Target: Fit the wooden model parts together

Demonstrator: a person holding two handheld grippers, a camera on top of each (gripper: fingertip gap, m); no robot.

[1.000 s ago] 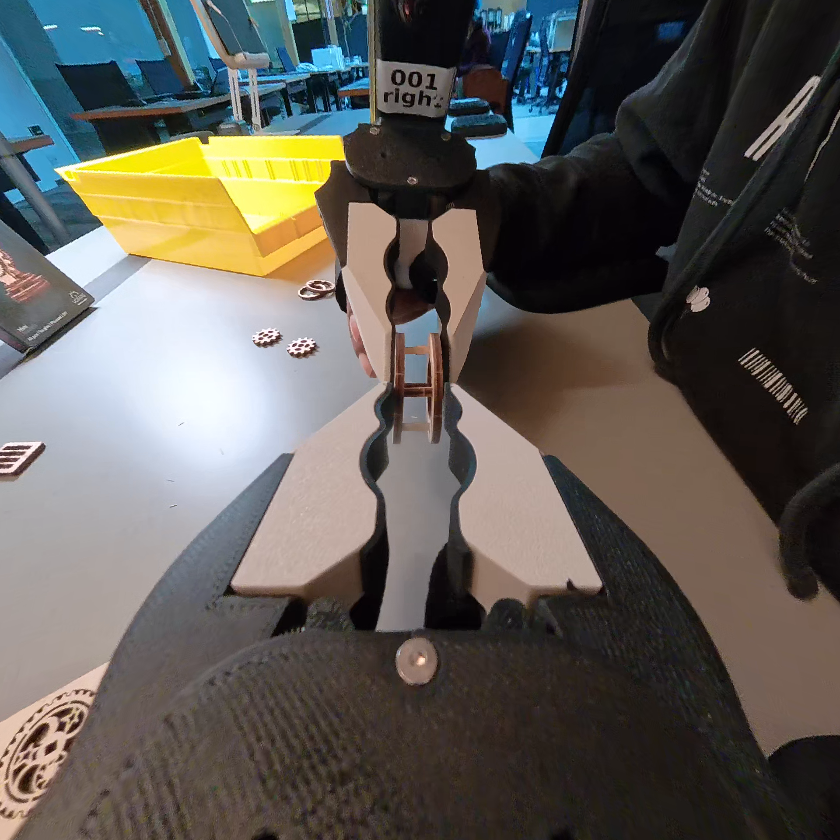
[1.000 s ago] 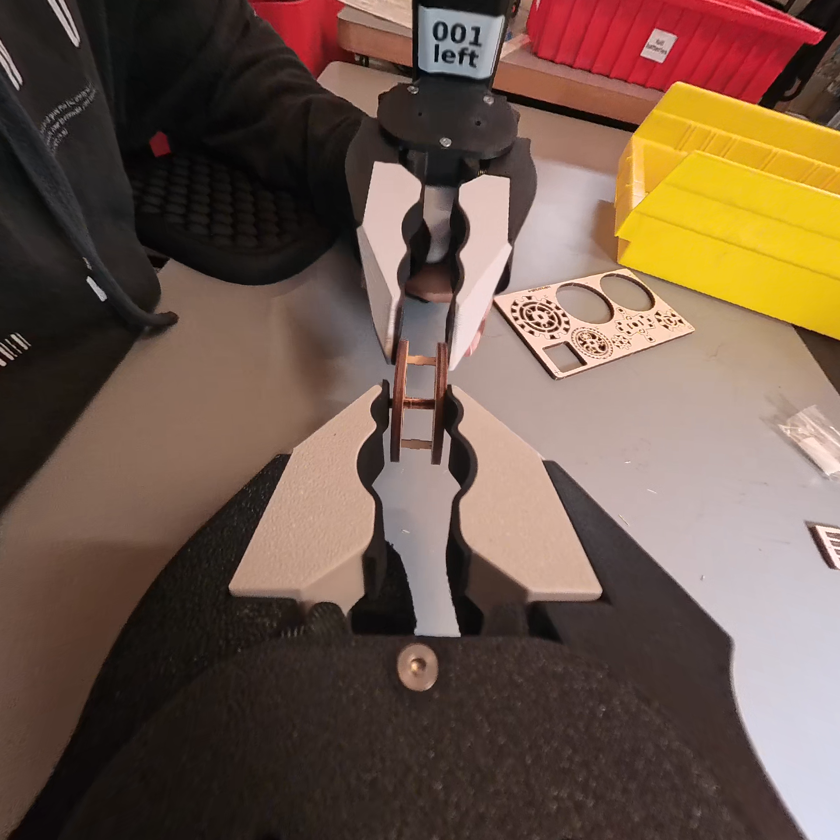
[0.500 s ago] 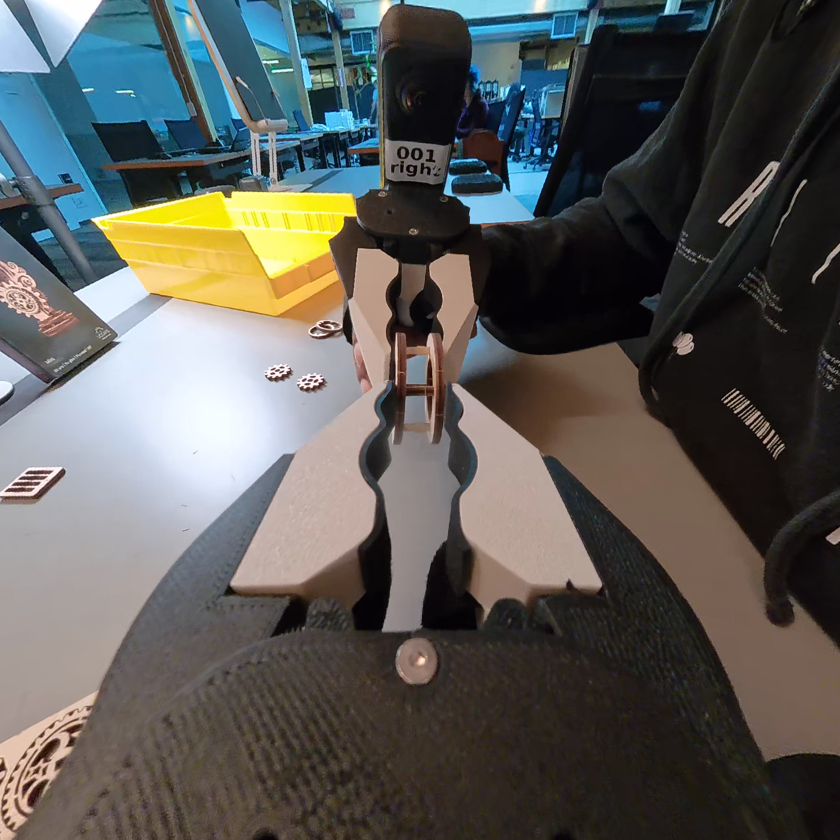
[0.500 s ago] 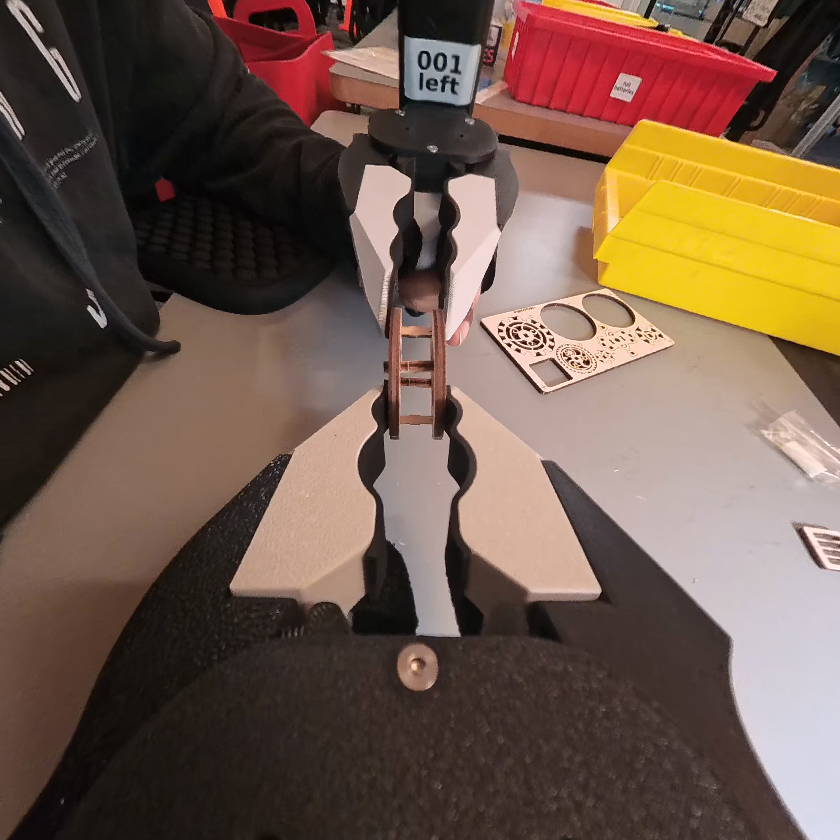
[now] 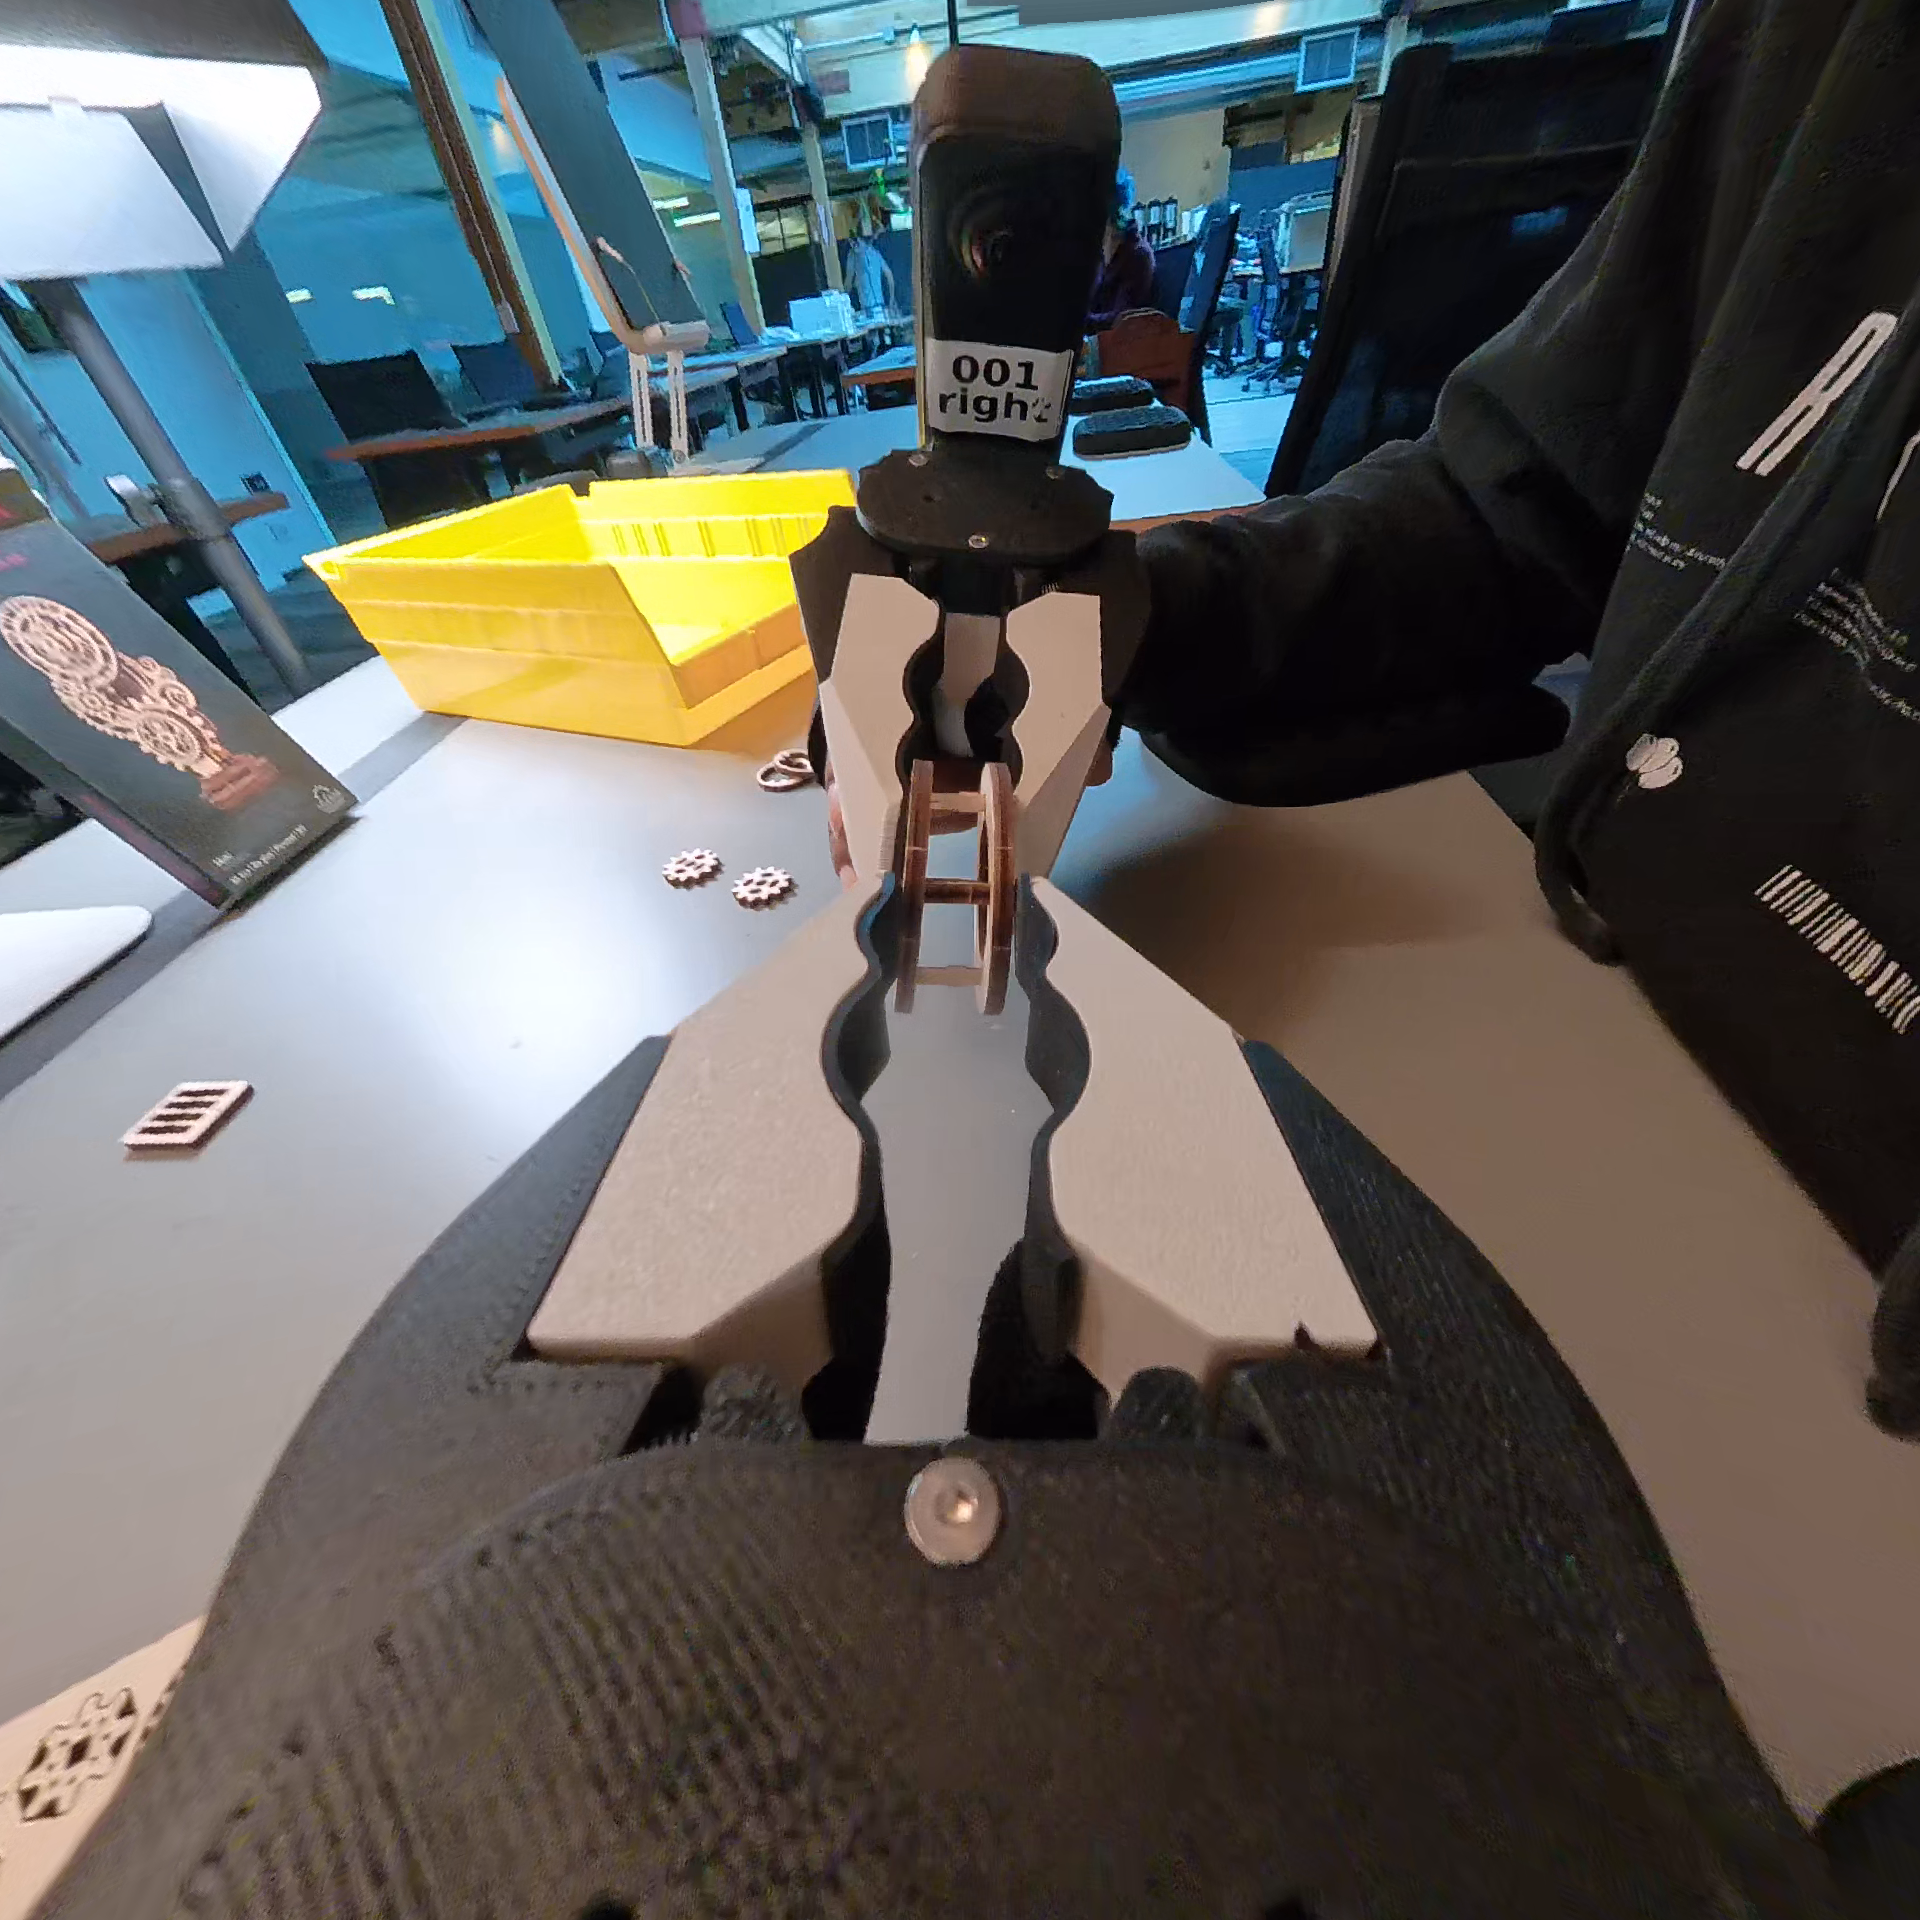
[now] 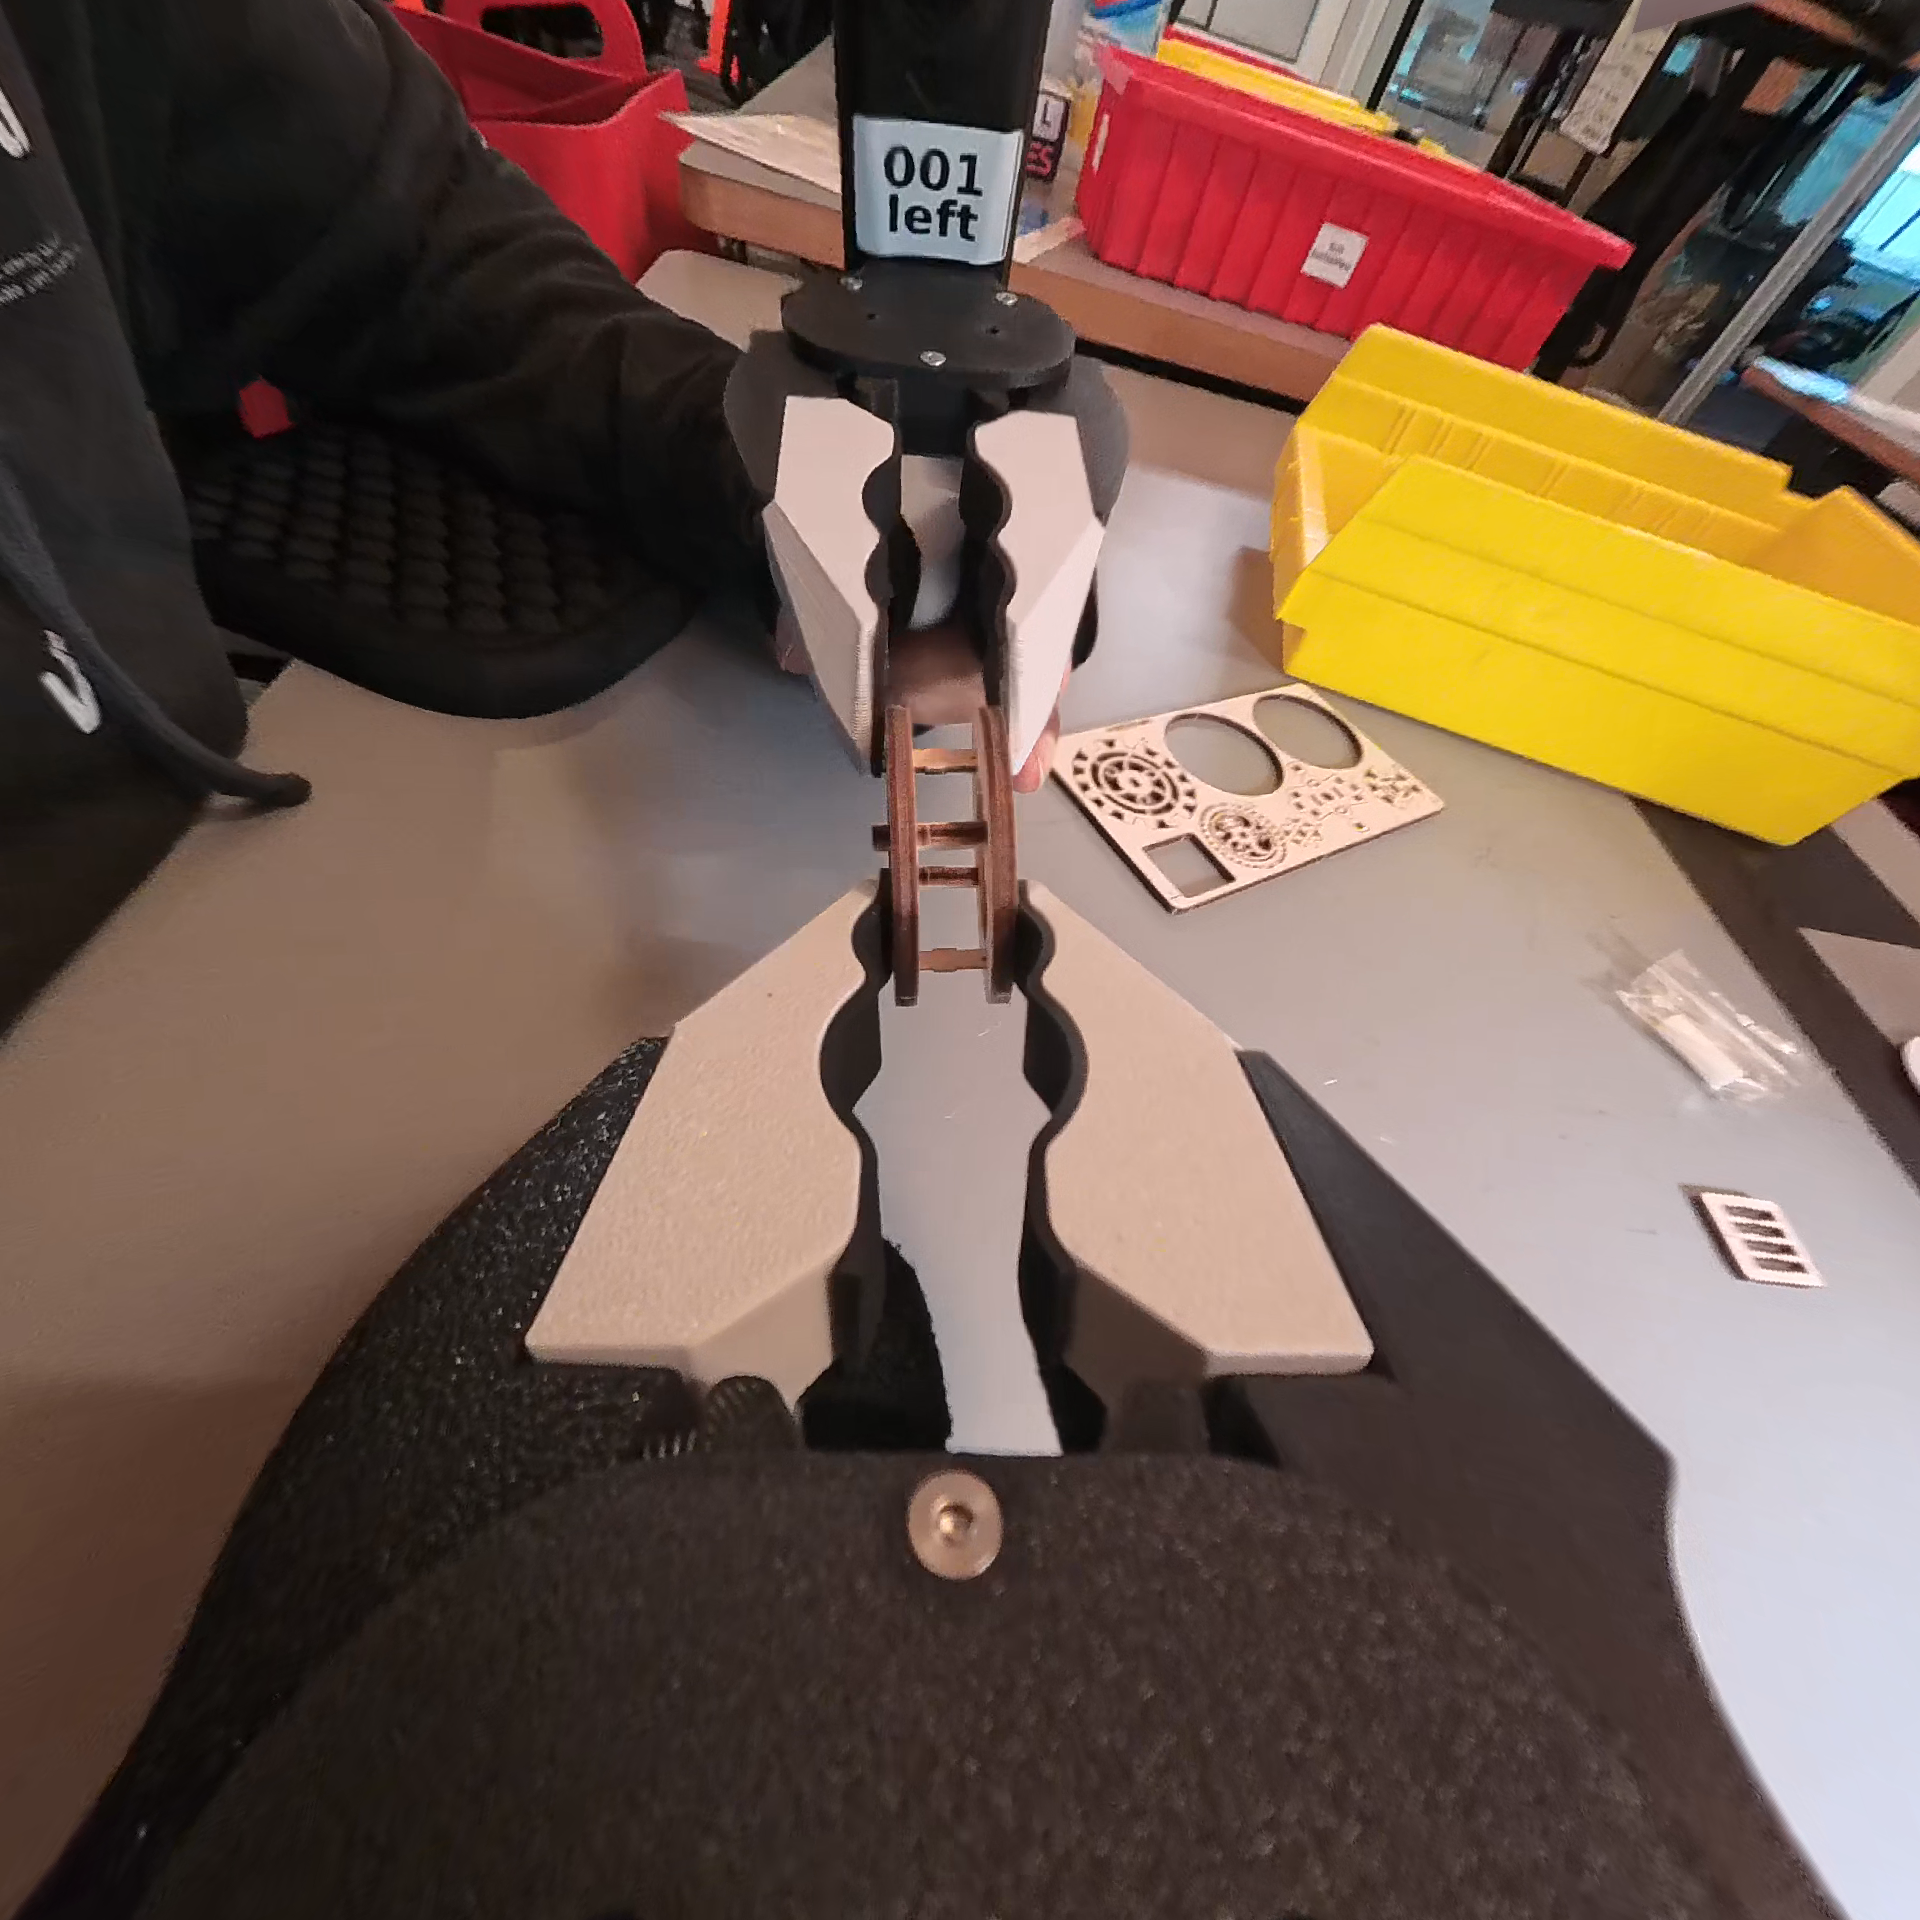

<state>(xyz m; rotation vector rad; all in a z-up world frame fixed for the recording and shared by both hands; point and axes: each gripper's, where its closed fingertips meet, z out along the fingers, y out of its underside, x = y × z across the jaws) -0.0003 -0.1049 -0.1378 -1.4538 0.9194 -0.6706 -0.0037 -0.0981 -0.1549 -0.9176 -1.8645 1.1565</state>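
Observation:
A small wooden wheel assembly [image 5: 951,889], two brown discs joined by thin crossbars, is held in the air above the grey table [image 5: 416,987]. My left gripper [image 5: 956,896] is shut on its near end. The right gripper [image 5: 958,831] faces it from the far side, shut on the other end. In the right wrist view the same assembly [image 6: 945,831] sits between my right gripper [image 6: 951,906] and the left gripper [image 6: 940,750] opposite. Both hold the discs edge-on, fingertips nearly meeting.
A yellow bin [image 5: 582,623] [image 6: 1558,644] stands at the table's far side. Two small gears [image 5: 727,876], rings [image 5: 787,771], a slotted piece [image 5: 187,1115] [image 6: 1756,1236], a cut-out wooden sheet [image 6: 1247,800], a plastic bag [image 6: 1704,1029] and a picture box [image 5: 156,727] lie around. Black sleeves flank the grippers. The tips of both grippers are at nearly the same place. Left tips and right tips are each some 25 cm from the slotted piece [image 6: 1756,1236]. Seen from the left wrist view [image 5: 192,1108] as well.
Both grippers stay shut on the assembly. Both views have tilted upward, so the table items sit lower in frame. More crossbars of the assembly show between the fingertips.

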